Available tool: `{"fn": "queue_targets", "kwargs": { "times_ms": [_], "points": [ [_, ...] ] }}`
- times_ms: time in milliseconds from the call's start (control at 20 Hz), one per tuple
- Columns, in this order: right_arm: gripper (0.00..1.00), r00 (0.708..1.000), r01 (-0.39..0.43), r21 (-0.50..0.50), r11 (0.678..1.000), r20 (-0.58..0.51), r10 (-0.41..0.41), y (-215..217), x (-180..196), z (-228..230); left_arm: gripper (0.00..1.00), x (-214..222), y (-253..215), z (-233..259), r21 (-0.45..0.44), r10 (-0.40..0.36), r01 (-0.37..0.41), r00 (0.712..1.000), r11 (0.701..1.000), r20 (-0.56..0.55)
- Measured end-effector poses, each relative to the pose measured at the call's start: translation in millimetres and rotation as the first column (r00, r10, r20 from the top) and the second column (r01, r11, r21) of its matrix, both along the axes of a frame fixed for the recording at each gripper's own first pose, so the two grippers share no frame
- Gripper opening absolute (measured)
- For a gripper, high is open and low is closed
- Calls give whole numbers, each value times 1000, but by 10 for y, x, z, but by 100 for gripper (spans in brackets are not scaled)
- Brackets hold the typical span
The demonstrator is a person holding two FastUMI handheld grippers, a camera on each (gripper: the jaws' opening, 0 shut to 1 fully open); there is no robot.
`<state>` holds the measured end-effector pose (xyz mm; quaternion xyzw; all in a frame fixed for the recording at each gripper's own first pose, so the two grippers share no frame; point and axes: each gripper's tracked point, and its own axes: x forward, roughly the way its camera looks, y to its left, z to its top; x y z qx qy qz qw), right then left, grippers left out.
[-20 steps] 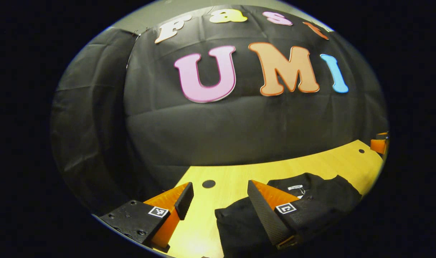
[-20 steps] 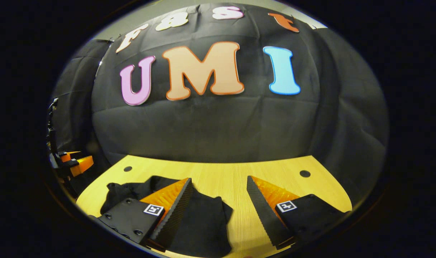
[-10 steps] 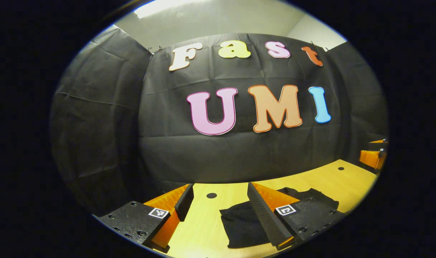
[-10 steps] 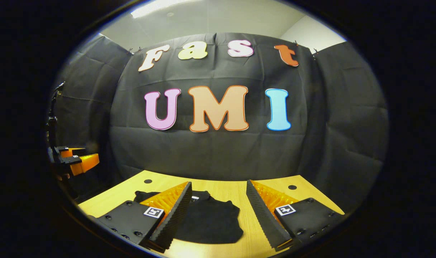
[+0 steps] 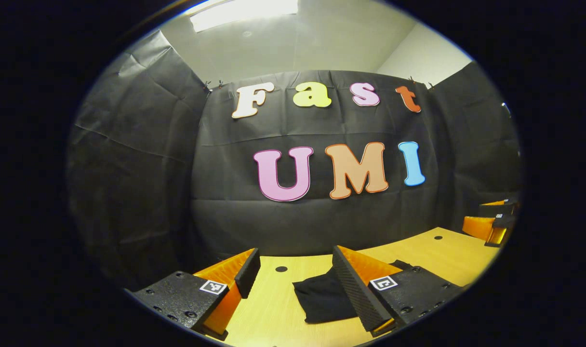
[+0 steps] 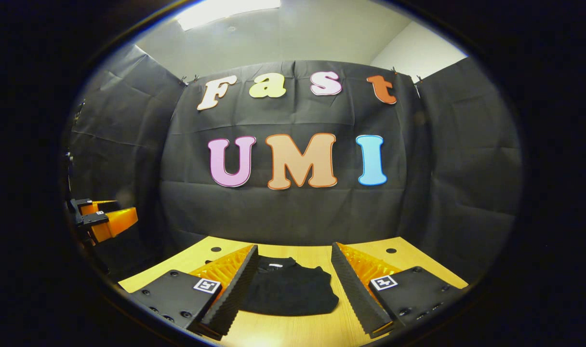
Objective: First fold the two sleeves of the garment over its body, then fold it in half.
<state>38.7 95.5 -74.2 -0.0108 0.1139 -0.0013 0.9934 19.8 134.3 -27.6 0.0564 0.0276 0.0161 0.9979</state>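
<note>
The garment, a black piece of clothing, lies folded into a compact bundle on the wooden table. In the right gripper view it sits between the two fingers of the right gripper but beyond them, flat on the table and apart from both. A small pale tag shows at its far edge, toward the booth wall. No sleeve lies out to either side; the outline is roughly rectangular with a rumpled near edge.

Right gripper: jaws wide apart, nothing between them. It is raised above the near part of the table.

Left gripper: jaws likewise wide apart and holding nothing. In the left gripper view the garment lies on the table to the right of centre, partly hidden behind the right-hand finger; contact between that finger and the cloth cannot be confirmed.

Each gripper appears in the other's view: the left gripper at the left edge of the right gripper view, the right gripper at the right edge of the left gripper view, both well apart from the garment.

Round holes mark the table near its far edge.
</note>
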Motion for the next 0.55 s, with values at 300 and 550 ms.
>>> {"fn": "queue_targets", "kwargs": {
  "times_ms": [300,550],
  "points": [
    [93,1000,7,9,1000,26,-7,28,-187,121,92,-181,96,65,14,0,0,1000,1000,5],
    [93,999,21,13,1000,44,-22,-20,-322,206,84,-274,108,140,15,-3,2,1000,1000,20]
  ]
}}
